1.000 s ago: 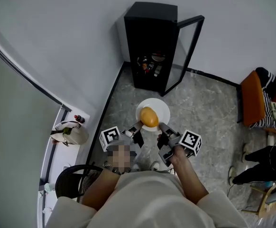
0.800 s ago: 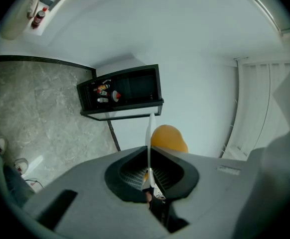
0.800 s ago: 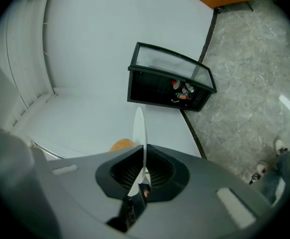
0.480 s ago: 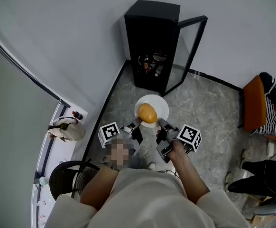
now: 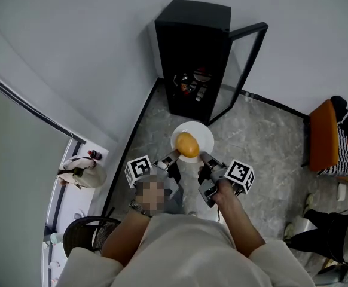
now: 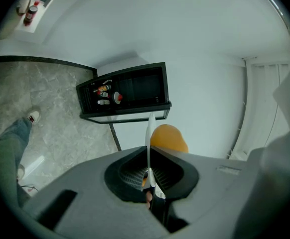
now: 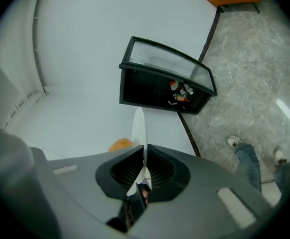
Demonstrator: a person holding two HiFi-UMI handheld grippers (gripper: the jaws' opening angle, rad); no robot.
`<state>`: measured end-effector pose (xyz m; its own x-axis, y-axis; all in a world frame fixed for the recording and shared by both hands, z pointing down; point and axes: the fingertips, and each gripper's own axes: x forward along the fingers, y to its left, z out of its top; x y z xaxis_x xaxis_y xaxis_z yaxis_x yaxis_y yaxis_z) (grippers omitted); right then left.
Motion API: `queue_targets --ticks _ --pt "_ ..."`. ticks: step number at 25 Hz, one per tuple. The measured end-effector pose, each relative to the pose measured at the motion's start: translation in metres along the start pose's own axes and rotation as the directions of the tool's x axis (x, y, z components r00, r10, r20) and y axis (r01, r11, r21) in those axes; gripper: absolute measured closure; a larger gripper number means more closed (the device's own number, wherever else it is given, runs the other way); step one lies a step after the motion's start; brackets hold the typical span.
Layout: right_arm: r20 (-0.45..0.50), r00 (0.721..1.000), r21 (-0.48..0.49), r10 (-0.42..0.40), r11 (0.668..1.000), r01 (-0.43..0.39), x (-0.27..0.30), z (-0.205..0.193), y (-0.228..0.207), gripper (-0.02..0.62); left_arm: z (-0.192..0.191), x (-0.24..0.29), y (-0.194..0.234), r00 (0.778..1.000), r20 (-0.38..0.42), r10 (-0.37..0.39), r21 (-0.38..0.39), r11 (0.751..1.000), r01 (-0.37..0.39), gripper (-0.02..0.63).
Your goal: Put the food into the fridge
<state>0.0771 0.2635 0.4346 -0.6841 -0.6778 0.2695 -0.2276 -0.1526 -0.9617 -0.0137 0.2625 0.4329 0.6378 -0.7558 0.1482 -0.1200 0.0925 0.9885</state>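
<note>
1. Steadily, the left gripper and the right gripper are each pinched shut on the rim of a white plate. With one gripper at either side, the plate sits level between them.
2. On the plate, just beyond both sets of tips, lies the food, a rounded orange lump. The two-sided grip looks chosen to keep the plate from tipping and the food from sliding off.
3. Straight ahead of the jaws, well apart from them, stands the black fridge. Its glass door is swung wide towards the right gripper's side. It was probably left open because neither gripper is free to pull it.
4. By the look of it the carry is under way, and the food is not yet in the fridge.
5. What the food is cannot be told.
6. Each gripper view shows the plate edge-on, as a thin white line between the closed jaws, with only a slice of orange beside it.
7. The fridge's inside is dark. A few small bottles show on one shelf, but how much room is free there cannot be judged.
</note>
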Motion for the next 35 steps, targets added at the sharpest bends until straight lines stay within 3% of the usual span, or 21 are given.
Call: queue_targets --ticks 14,28,35 --pt "0.047 0.998 -0.001 0.034 0.999 -0.034 0.134 0.082 0.047 0.578 0.137 0.088 -0.025 0.999 -0.038 -0.012 0.019 1.000 0.013 0.598" --pt "0.092 0.996 0.031 0.005 0.999 -0.007 0.215 0.145 0.056 0.578 0.215 0.160 -0.021 0.997 -0.075 0.007 -0.019 1.000 -0.009 0.598" --pt "0.098 0.995 0.002 -0.003 1.000 0.003 0.253 0.171 0.049 0.576 0.247 0.192 -0.010 0.994 -0.108 -0.012 0.018 1.000 0.014 0.598"
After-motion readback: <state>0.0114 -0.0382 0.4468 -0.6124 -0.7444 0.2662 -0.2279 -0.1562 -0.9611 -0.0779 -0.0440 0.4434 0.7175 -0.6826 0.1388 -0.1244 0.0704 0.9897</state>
